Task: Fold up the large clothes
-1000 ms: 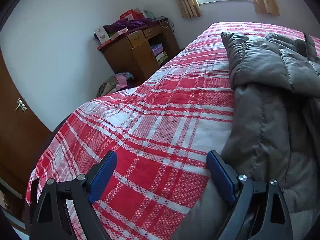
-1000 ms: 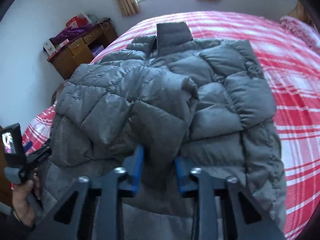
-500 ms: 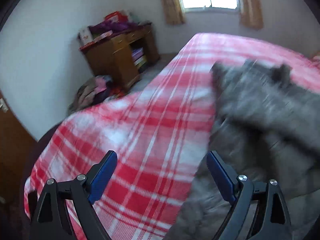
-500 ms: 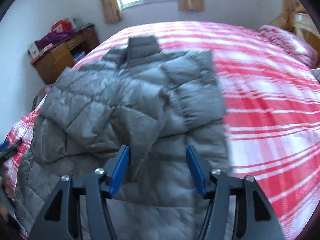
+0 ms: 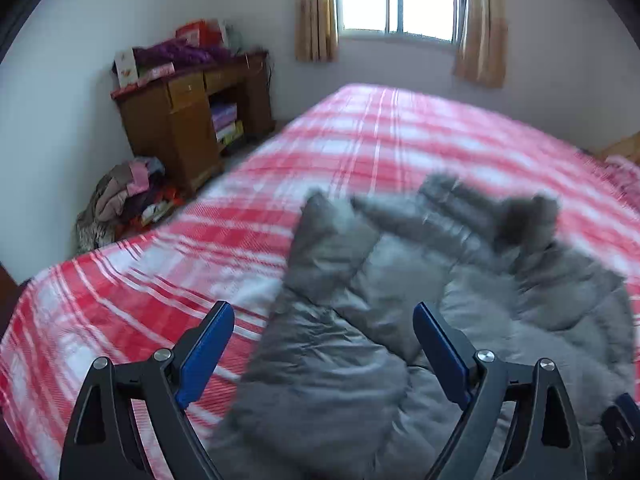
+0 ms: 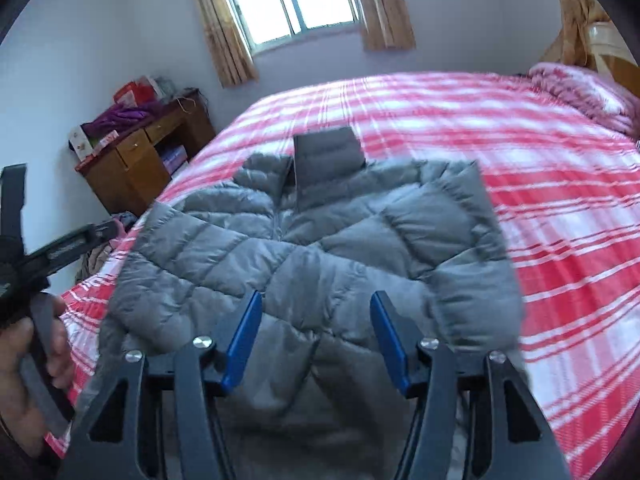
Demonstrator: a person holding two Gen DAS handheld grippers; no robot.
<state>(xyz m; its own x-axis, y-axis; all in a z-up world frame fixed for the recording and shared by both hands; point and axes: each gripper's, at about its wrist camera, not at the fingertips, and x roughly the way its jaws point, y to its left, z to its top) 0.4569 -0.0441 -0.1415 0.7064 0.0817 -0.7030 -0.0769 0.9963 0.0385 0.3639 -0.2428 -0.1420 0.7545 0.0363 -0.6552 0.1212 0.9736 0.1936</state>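
Left claw (image 5: 323, 336) spread wide, gray puffer jacket (image 5: 400, 320) on plaid bedspread (image 5: 380, 140)

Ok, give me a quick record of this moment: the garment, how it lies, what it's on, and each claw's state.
garment: grey puffer jacket
lay: spread on the bed, sleeves folded across the body, collar toward the window
surface: red and white plaid bedspread
left claw: open, above the jacket's edge, gripping nothing
right claw: open, above the jacket's lower part, gripping nothing
nearby: wooden desk by the wall
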